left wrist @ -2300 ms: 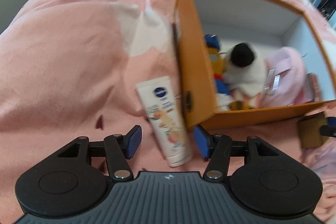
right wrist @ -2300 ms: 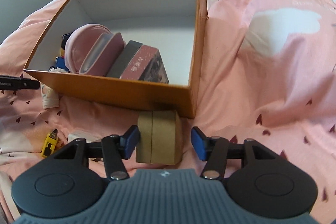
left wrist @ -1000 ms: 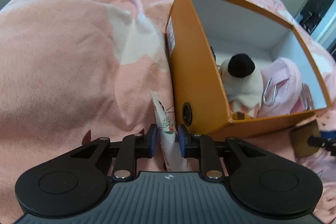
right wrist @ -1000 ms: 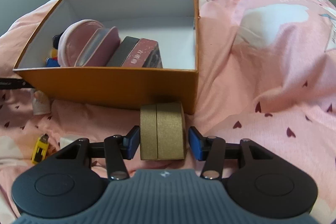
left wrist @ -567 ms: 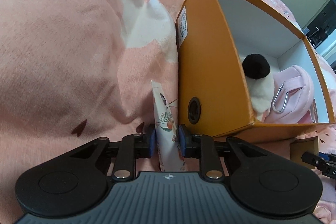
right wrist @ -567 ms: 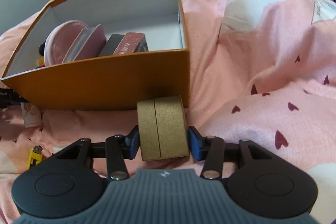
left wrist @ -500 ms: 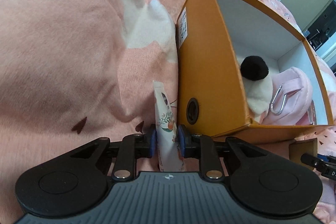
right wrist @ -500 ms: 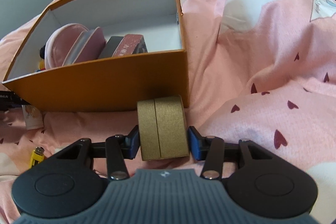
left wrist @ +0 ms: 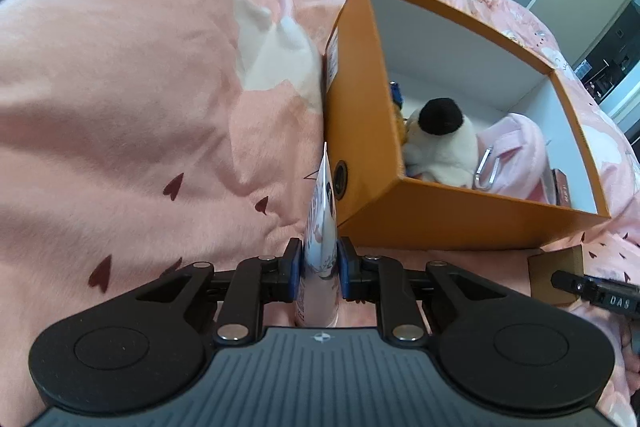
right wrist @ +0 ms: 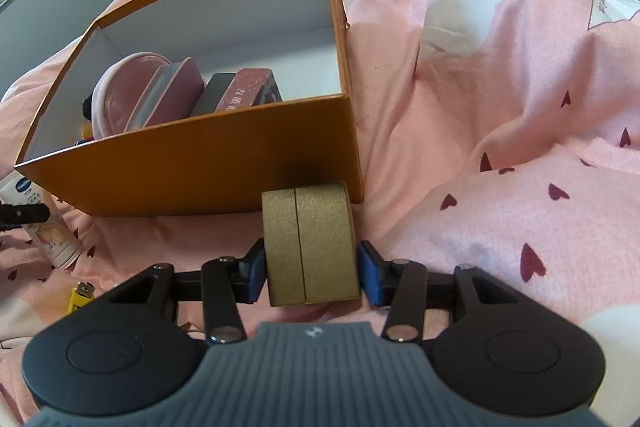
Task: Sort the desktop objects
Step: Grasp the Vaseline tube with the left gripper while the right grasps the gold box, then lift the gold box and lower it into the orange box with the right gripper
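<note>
- Left gripper (left wrist: pixel 319 269): jaws closing on the tube (left wrist: pixel 320 227), pads already pressed to both its sides; tube edge-on and upright between them, crimped end pointing up beside the box (left wrist: pixel 360 131) wall.
- Change since two seconds back: tube lay flat on the blanket (left wrist: pixel 140 87) between spread jaws, label up; now pinched and turned on edge, and apparently lifted a little, with more of the box interior visible past the wall.
- Right gripper (right wrist: pixel 310 273): jaws partly spread around the gold case (right wrist: pixel 310 243); left pad touching its side, right pad just beside it, a sliver of gap possible, so firm pinch cannot be told for sure. Case sits just in front of the box's near corner, much as a second ago.
- Box contents seen: plush (left wrist: pixel 440 135), pink pouch (left wrist: pixel 516 151) and a red carton (right wrist: pixel 250 89); bare floor left at the far right.
- Still loose on the blanket: yellow lighter (right wrist: pixel 80 297), near the tube.
- Meaning for the task: tube pick-up looks done, likely next step a lift over the wall and a drop inside; case probably follows.
- Risk: soft tube may bulge or slip under the squeeze; wall edge close to its tip.
</note>
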